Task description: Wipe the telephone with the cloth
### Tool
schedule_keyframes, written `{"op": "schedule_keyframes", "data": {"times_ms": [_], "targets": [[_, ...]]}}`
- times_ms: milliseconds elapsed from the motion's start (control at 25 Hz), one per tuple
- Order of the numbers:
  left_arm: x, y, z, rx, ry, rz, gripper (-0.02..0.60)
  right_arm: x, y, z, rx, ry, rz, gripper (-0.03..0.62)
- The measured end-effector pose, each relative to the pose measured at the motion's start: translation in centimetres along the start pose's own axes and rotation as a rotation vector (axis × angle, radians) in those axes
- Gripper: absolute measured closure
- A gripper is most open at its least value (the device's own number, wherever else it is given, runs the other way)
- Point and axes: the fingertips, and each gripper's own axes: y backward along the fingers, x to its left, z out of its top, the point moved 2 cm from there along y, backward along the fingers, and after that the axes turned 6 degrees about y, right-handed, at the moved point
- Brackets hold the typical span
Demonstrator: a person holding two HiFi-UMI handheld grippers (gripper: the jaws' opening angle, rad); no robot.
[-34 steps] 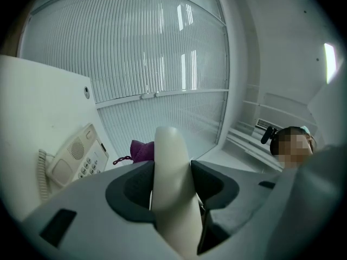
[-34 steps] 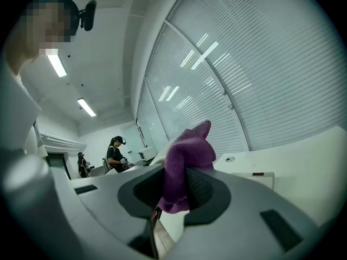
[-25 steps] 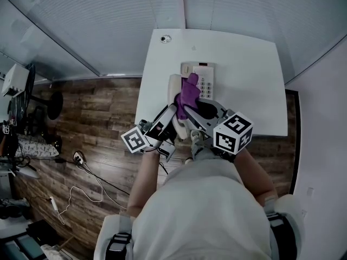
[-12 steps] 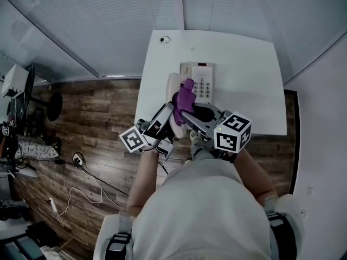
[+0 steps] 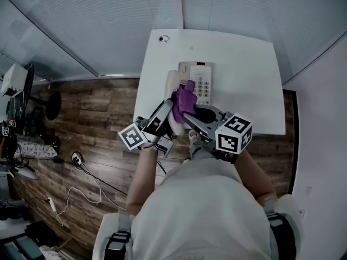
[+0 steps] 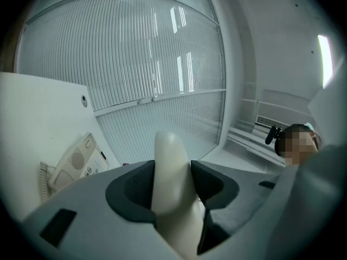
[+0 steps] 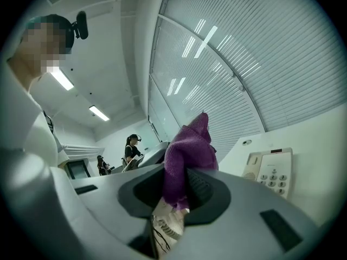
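Note:
The cream telephone base sits on the white table. Its handset is lifted off the base, and my left gripper is shut on it. In the left gripper view the handset stands upright between the jaws of the left gripper, with the base down to the left. My right gripper is shut on the purple cloth, which rests against the handset. In the right gripper view the cloth bulges out of the right gripper, and the base lies to the right.
A round cable hole sits at the table's far left corner. Window blinds run behind the table. Left of the table, cables and a socket lie on the wooden floor. Two people stand far off in the right gripper view.
The purple cloth has slid a little to the left and toward me along the handset. The left gripper has kept the handset still.

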Motion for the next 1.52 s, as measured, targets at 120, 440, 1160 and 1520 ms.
{"op": "schedule_keyframes", "data": {"times_ms": [120,440,1160,1520], "targets": [[0.2,0.1,0.6,-0.016,-0.008,0.007,0.359,-0.3,0.2,-0.4,-0.003,-0.031,0.003,0.496],[-0.2,0.1,1.7,-0.046,-0.054,0.013,0.359,0.5,0.8,-2.0,0.035,-0.024,0.005,0.497],[-0.1,0.2,2.5,-0.056,-0.121,0.079,0.359,-0.5,2.2,-3.6,0.064,-0.034,-0.068,0.497],[3.6,-0.5,2.1,-0.018,-0.178,0.239,0.359,-4.7,4.0,-2.4,0.043,0.018,-0.218,0.496]]}}
